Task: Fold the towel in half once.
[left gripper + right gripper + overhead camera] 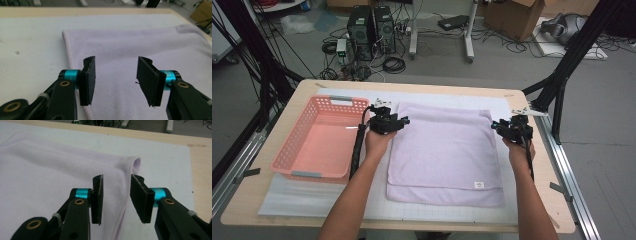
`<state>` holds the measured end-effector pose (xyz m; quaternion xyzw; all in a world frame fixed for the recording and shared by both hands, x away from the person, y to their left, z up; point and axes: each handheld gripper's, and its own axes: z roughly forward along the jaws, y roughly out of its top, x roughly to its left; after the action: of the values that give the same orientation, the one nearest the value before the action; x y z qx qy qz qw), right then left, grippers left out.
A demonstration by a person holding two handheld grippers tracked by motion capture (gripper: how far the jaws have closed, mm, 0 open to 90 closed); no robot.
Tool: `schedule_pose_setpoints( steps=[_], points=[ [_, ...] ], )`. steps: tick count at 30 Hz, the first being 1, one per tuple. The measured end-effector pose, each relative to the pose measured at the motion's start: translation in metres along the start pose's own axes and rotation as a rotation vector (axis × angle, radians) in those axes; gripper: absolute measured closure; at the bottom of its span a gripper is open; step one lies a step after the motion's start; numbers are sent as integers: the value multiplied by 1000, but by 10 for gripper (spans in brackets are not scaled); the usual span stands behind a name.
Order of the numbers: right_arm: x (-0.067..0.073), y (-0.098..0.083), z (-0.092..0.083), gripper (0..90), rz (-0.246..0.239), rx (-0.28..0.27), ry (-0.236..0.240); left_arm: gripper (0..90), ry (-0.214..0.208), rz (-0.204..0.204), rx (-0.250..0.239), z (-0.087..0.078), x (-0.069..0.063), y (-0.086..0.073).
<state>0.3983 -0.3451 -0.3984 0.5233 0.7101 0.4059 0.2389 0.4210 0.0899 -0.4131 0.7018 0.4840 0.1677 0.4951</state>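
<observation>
Towel (446, 150), folded, lies flat mid-tabletop beside pink basket (319, 137), looks soft, light and limp, best pinched at far corners where left gripper (398, 121) and right gripper (500, 126) hover, jaws apart, empty.

Light wood desk (272, 200), rounded corners. White gridded mat (287, 200) covers most of top, wood border bare around it. On mat: pink perforated basket (319, 137) at left, grey handles at near and far ends; lilac folded towel (444, 152) centre-right, flat, small white label at near right corner.
</observation>
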Motion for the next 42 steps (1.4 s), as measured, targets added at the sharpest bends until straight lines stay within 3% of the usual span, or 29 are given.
schedule_pose_setpoints(
  steps=[2,6,9,12,20,23,31,39,42],
  points=[
    [1,-3,-5,582,4,25,14,503,-5,19,8,-5,-5,-2],
    [9,-11,-19,584,-38,13,14,505,-32,17,-36,-16,-13,-5],
    [12,-20,-28,581,-37,1,37,467,-43,17,-46,-25,-19,-11],
    [16,-34,-38,581,-38,0,56,455,-62,21,-19,-34,-24,-21],
    [26,-73,-67,581,-32,1,73,471,-75,45,-9,-64,-34,-51],
    [29,-84,-77,581,-34,10,79,531,-83,55,10,-75,-36,-62],
    [39,-111,-98,596,-65,29,104,573,-100,71,27,-102,-40,-98],
    [47,-123,-111,596,-68,32,122,586,-100,65,44,-119,-36,-116],
    [51,-127,-112,596,-93,47,123,586,-100,60,64,-123,-37,-119]
  ],
)
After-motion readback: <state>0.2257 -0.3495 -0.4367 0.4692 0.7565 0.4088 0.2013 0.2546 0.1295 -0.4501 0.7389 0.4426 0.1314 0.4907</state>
